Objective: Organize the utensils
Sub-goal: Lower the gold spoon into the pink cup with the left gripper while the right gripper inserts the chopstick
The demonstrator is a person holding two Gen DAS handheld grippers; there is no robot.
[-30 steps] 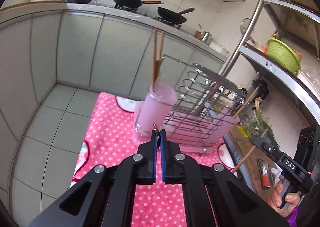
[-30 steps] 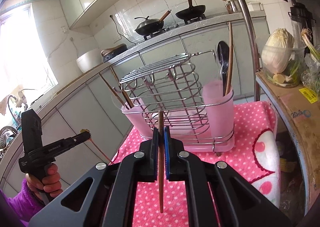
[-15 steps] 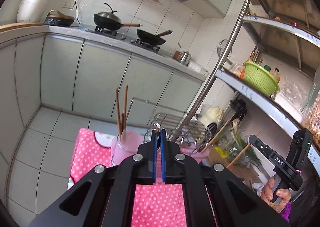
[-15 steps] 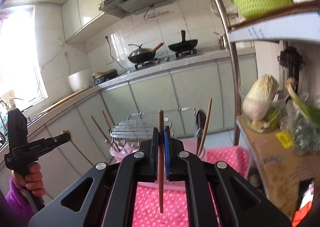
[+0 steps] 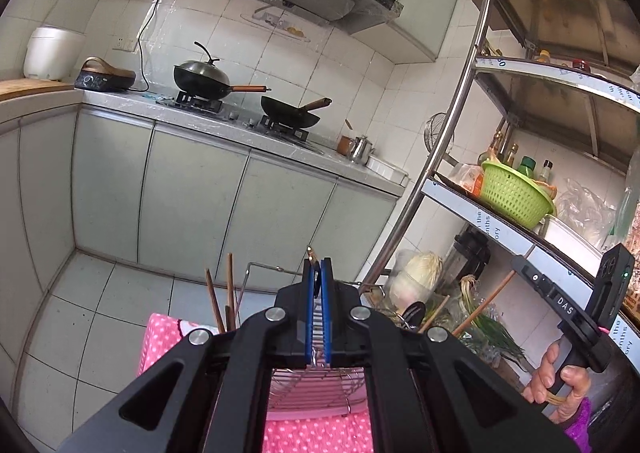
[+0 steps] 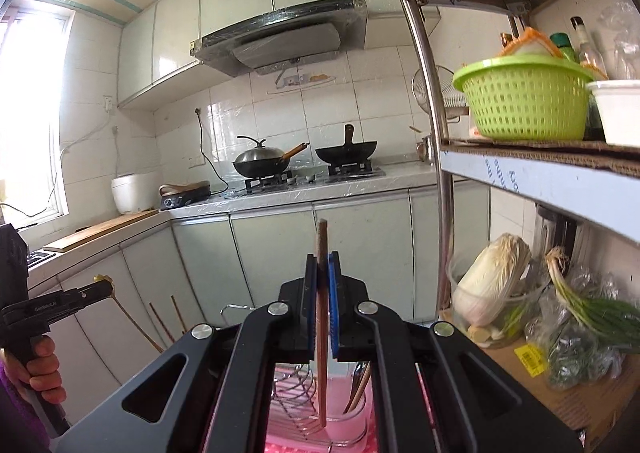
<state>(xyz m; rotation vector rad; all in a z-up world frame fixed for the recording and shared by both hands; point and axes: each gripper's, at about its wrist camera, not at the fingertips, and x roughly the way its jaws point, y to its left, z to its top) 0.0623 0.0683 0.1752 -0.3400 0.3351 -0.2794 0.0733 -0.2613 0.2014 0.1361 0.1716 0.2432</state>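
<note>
The right tool (image 6: 322,267) is clamped on a wooden chopstick (image 6: 321,333), held upright above the wire rack (image 6: 296,409). The left tool (image 5: 316,273) is pinched on the brass-tipped end of a thin utensil (image 5: 311,253); its shaft shows in the right view. Below, the rack stands on the pink dotted cloth (image 5: 160,337) over the bench. Its near cup holds two chopsticks (image 5: 224,301); the other cup (image 6: 356,419) holds a dark spoon and sticks. Farther off, a green basket (image 5: 514,193) sits on the shelf, contents unclear.
</note>
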